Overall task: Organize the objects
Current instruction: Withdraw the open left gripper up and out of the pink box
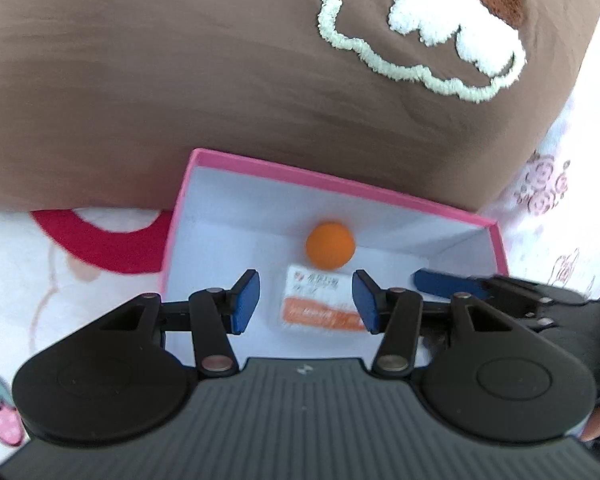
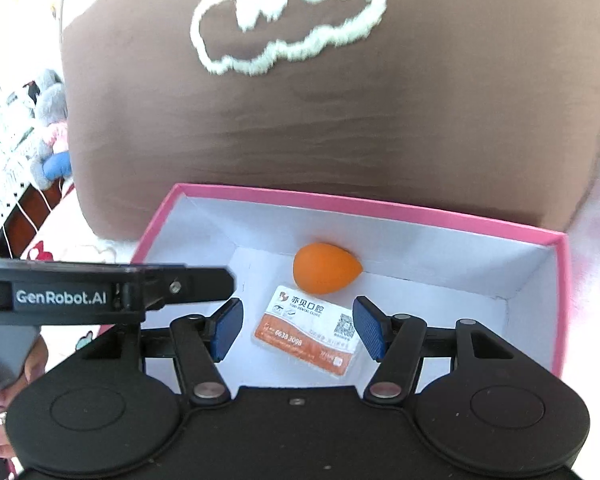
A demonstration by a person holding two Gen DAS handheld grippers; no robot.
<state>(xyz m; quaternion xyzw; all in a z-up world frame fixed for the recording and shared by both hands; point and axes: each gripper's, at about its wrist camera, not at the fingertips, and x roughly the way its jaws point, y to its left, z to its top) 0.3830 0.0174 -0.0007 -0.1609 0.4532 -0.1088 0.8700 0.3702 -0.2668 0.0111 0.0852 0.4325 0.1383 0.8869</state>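
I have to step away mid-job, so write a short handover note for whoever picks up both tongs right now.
Left tongs: open, empty, above the box.
Right tongs: open, empty, above the box too.
Pink box: sits against the brown cushion.
Done: orange egg-shaped sponge and packaged card lie on the box floor, the sponge at the far wall, the card just in front.
Left: no other loose items are in view; look around before finishing.
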